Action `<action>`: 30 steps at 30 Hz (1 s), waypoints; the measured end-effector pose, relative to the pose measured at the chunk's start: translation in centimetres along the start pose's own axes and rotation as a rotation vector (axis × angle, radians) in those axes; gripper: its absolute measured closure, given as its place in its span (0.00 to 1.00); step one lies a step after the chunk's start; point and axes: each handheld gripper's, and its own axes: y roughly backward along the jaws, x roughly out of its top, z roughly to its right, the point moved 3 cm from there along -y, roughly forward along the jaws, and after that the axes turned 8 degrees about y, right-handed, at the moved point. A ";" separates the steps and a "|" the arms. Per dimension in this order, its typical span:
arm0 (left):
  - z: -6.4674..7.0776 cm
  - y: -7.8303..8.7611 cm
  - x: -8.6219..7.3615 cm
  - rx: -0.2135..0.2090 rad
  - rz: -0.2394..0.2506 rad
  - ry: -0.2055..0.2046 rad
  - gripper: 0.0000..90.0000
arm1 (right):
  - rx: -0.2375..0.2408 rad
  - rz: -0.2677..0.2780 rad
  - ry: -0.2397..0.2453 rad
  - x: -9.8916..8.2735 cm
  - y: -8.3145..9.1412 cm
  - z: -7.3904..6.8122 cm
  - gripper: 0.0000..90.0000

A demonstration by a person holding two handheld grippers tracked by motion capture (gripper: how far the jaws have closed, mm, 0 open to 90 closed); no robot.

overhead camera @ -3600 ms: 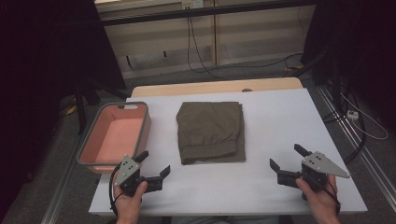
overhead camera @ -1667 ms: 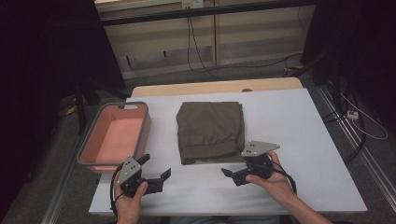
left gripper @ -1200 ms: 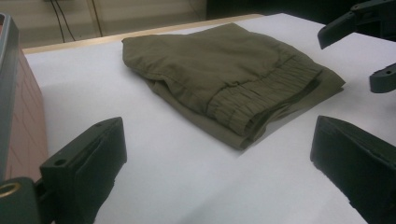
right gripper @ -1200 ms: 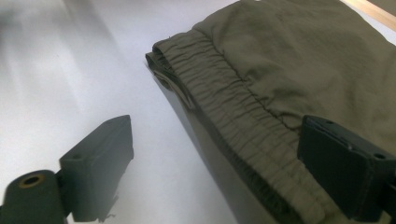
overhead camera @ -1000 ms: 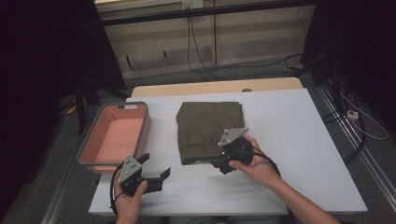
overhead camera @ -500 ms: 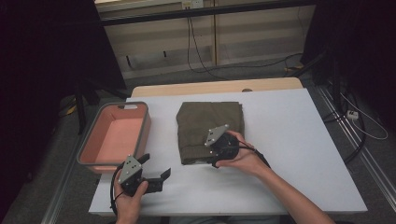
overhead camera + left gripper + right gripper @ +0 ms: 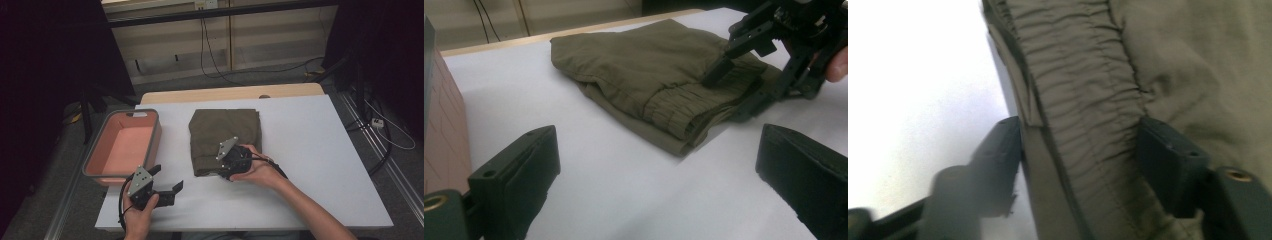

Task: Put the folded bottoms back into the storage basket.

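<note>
Folded olive trousers (image 7: 225, 134) lie mid-table in my high view, beside the pink bin (image 7: 122, 147). My left gripper (image 7: 162, 187) rests apart, jaws spread. In the left gripper view my right gripper (image 7: 744, 75) straddles the elastic waistband (image 7: 684, 107). The right gripper view shows its jaws, just closing, around that waistband.

The right tool (image 7: 226, 169) has left the lower right of the high view, where it lay on the bare counter (image 7: 320, 150), and travelled leftward to the middle of the frame, onto the near edge of the folded olive garment (image 7: 225, 131). Its jaws have just been closing; in the right gripper view the gathered elastic band (image 7: 1083, 125) now lies between them, one jaw on the cloth and the other at the folded edge. The forearm (image 7: 310, 212) now stretches diagonally from the lower right.
</note>
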 end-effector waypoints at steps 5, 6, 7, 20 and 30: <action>0.0 -0.1 0.0 -0.001 0.001 -0.001 0.05 | -0.015 0.005 0.029 -0.1 0.0 -0.2 0.57; 0.0 -0.2 0.0 -0.003 -0.005 -0.002 0.05 | -0.018 0.006 0.038 -0.1 0.0 -0.2 0.61; 0.0 -0.3 0.0 -0.003 -0.007 -0.001 0.05 | -0.021 0.009 0.053 -0.1 0.0 -0.2 0.64; 0.1 -0.6 0.1 0.000 -0.008 -0.006 0.05 | -0.067 0.037 0.079 -0.6 0.0 -0.1 0.80; 0.0 -0.7 0.1 0.003 -0.012 -0.016 0.05 | -0.056 0.071 0.035 -0.8 0.3 0.3 0.92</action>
